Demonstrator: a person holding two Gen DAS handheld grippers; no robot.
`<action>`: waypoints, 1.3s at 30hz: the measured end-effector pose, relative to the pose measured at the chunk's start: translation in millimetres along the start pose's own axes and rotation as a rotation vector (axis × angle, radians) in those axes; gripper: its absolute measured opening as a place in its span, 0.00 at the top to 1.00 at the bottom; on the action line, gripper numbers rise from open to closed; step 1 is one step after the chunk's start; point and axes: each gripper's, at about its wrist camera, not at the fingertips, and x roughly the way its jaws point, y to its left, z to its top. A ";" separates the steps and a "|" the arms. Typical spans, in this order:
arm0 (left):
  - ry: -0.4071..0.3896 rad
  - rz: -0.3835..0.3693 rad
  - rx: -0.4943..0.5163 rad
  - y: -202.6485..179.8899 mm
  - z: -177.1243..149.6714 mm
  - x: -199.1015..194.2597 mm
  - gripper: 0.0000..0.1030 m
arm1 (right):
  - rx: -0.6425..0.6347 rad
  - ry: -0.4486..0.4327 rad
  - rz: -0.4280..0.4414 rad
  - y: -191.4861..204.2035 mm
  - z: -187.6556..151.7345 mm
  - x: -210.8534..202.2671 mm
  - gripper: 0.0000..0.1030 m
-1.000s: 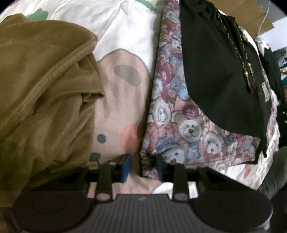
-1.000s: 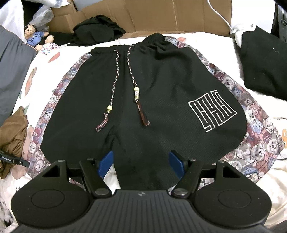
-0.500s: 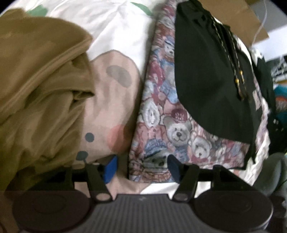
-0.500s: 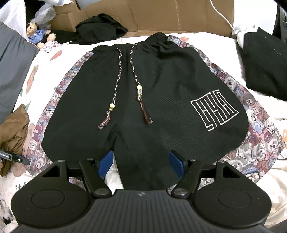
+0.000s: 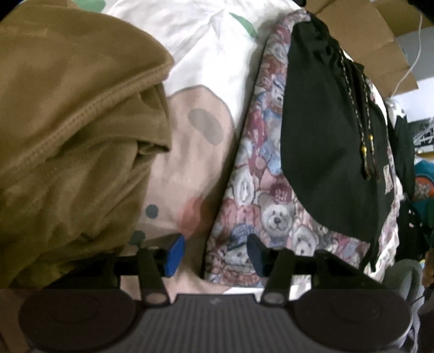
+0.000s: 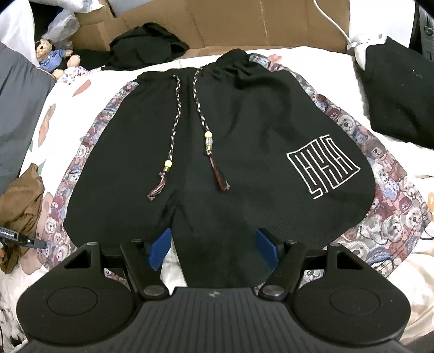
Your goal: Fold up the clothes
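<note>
Since a second ago, the left tool (image 5: 215, 254) has slid sideways so the bear-print corner of the shorts (image 5: 238, 252) now lies between its blue pads, and its jaws are closing on that corner without yet pressing it. Black shorts (image 6: 217, 152) with teddy-bear side panels lie flat, front up, on a white printed bed sheet (image 6: 325, 274), waistband at the far side near cardboard (image 6: 244, 21). Two braided drawstrings (image 6: 200, 114) with yellow beads and tassels run down the front, and a white line emblem (image 6: 322, 165) sits on the leg at the right of the right wrist view. The right tool (image 6: 214, 248) hangs unmoved above the near hem at the crotch, its jaws released and standing wide, the black cloth below them and not pinched. A crumpled brown garment (image 5: 73, 141) lies on the sheet just left of the left tool, apart from the shorts. Other dark clothing (image 6: 398, 95) rests at the bed's right edge, another black heap (image 6: 146, 51) lies beyond the waistband, and a small teddy bear (image 6: 51, 57) sits at the far left.
</note>
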 end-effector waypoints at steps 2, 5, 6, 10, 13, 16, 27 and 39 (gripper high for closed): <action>0.001 0.014 0.009 -0.4 3.1 5.2 0.59 | 0.000 -0.001 0.001 0.2 0.0 -0.2 0.29; 0.008 0.007 -0.008 6.4 6.0 8.9 0.64 | 0.016 -0.012 0.010 -1.7 1.7 -2.0 0.29; 0.009 0.008 -0.010 7.0 6.4 9.0 0.66 | 0.025 -0.013 0.015 -2.3 2.6 -2.4 0.29; 0.009 0.016 0.005 5.8 6.4 8.9 0.66 | -0.002 -0.014 0.020 3.4 6.6 -2.5 0.29; 0.018 0.010 0.026 5.2 3.6 10.7 0.77 | -0.008 -0.015 0.025 8.0 8.2 -0.4 0.29; 0.034 -0.022 0.033 6.7 3.2 12.3 0.93 | -0.017 0.000 0.021 12.0 7.1 4.1 0.29; -0.024 -0.052 0.076 -14.7 14.1 -11.0 0.96 | -0.060 0.012 0.019 29.6 4.6 0.1 0.29; -0.037 -0.145 0.203 -105.0 22.9 -5.8 0.96 | -0.157 0.029 0.112 83.2 9.5 10.1 0.29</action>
